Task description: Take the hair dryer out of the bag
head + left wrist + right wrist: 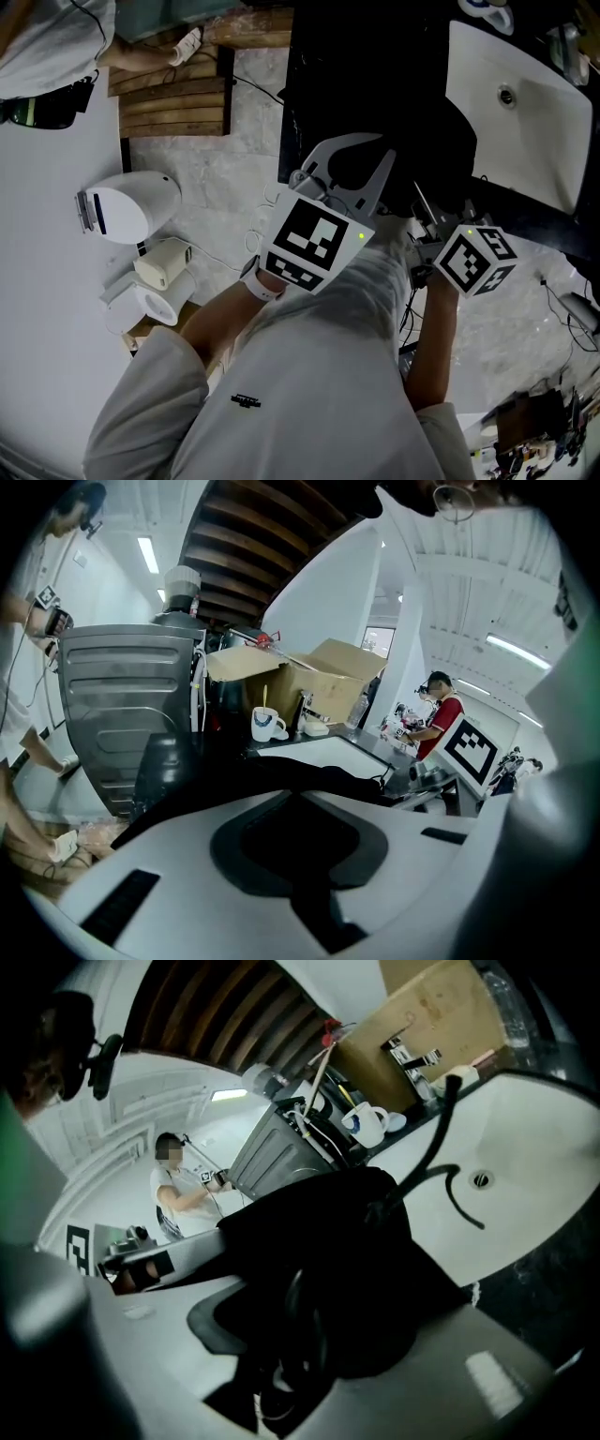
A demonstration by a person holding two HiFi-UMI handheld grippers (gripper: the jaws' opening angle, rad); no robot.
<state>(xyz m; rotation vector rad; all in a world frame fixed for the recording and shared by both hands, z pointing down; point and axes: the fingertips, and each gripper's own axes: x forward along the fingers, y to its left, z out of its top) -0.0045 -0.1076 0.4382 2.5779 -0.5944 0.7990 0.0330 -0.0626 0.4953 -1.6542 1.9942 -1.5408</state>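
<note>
Black hair dryer (pixel 298 1333) in black cloth bag (pixel 375 1232) beside white sink (pixel 534 1166), gripped by right gripper's (pixel 328 1302) fingers; left gripper's (pixel 300 794) fingers pinch the bag.

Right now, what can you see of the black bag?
The bag is black, soft cloth, slumped on the dark counter beside the white sink, a thin cord trailing over it. The right gripper, jaws wide, clamps its near end, where a rounded dark shape shows. The left gripper, jaws shut, sits at its edge; a pinch can't be confirmed.
</note>
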